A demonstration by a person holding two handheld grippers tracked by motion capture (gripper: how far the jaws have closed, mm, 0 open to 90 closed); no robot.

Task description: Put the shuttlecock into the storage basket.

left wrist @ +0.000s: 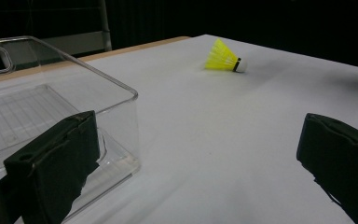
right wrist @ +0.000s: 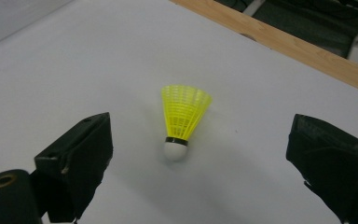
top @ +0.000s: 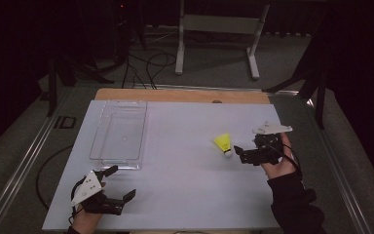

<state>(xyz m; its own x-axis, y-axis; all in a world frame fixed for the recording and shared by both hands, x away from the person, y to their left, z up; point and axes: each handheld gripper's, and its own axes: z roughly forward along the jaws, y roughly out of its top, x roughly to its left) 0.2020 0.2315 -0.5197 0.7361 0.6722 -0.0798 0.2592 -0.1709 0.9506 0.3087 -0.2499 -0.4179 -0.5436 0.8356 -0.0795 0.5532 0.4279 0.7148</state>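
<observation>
My right claw gapes wide, holding nothing, just beside the yellow shuttlecock near the worktop's right edge.

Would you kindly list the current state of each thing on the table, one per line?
Yellow plastic shuttlecock with white cork tip: lying on its side on the white tabletop, ungripped.
Clear plastic rectangular bin: upright, empty.
Left gripper: open, holding nothing.
Right gripper: open, jaws either side of the shuttlecock.

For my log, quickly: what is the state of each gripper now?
Left gripper: open, holding nothing.
Right gripper: open, lined up with the shuttlecock, not gripping it.
</observation>
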